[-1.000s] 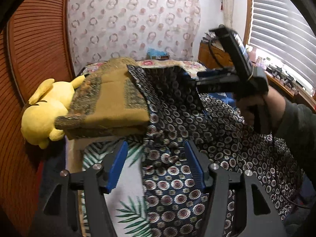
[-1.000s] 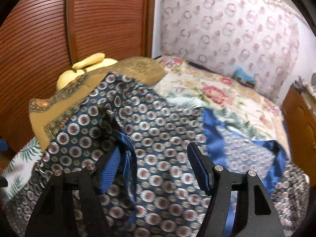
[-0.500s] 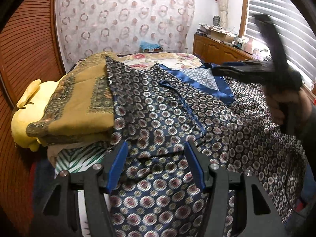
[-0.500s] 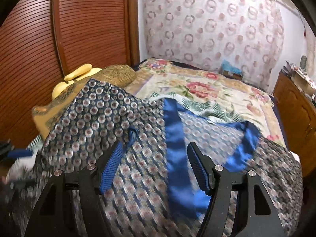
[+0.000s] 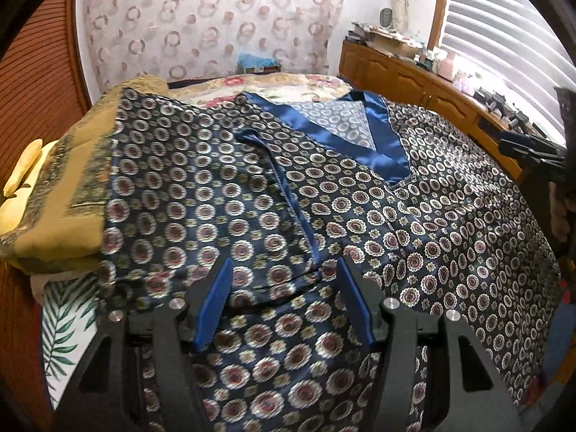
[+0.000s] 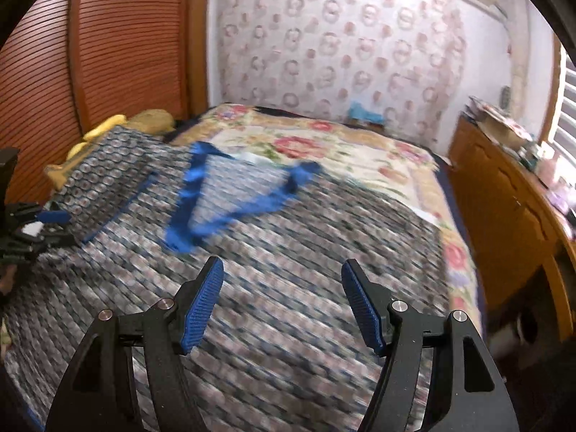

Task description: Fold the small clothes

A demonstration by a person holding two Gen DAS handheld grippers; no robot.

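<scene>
Since the earlier frames, the patterned garment (image 5: pixel 223 194) has settled flat across the bed (image 6: pixel 324 151), and the right tongs (image 6: pixel 282 300) have swung away from its left side to hover over its right half. It lies face up just ahead of both tongs, its blue satin neckline (image 5: pixel 345 133) beyond the left tongs (image 5: pixel 284 297), its left edge draped over a folded mustard blanket (image 5: pixel 68 187) left of them. Both tongs are released, nothing between the pads. Judging by this, the step in hand is choosing grip points for the first fold: best to take matching edges, lift low, and draw the slippery cloth off the blanket first so the crease runs straight.
</scene>
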